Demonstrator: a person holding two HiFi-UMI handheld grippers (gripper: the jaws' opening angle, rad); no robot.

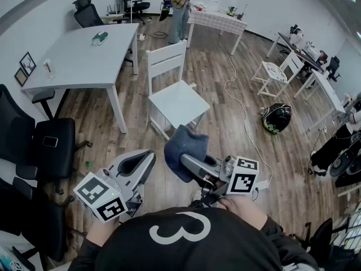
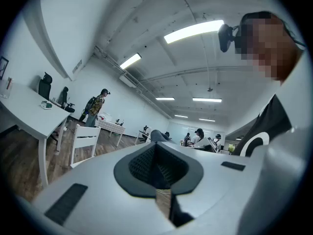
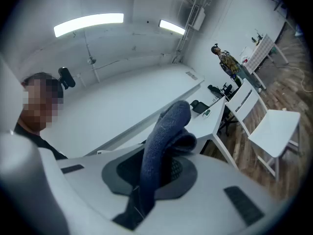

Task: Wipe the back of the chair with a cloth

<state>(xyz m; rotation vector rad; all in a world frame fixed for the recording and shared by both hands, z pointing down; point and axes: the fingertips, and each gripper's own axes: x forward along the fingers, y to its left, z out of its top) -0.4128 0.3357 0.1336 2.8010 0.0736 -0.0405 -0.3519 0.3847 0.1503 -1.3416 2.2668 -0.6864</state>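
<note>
Bulging from the right hand-held gripper (image 1: 189,164), whose jaws are clamped on one bunched end of it, the dark blue cloth (image 1: 185,147) sits in the air over the wooden floor (image 1: 225,123) — well apart from the white chair (image 1: 176,101), whose slatted back (image 1: 167,58) stands on the far side of the seat. The left hand-held gripper (image 1: 145,160) has its jaws together on nothing. Soft and light, the cloth will probably fold and drag rather than press flat — leaving a thick wad ahead of the jaws should wipe the slats best.

Blue cloth (image 3: 164,141) between clamped fingers (image 3: 195,180)
</note>
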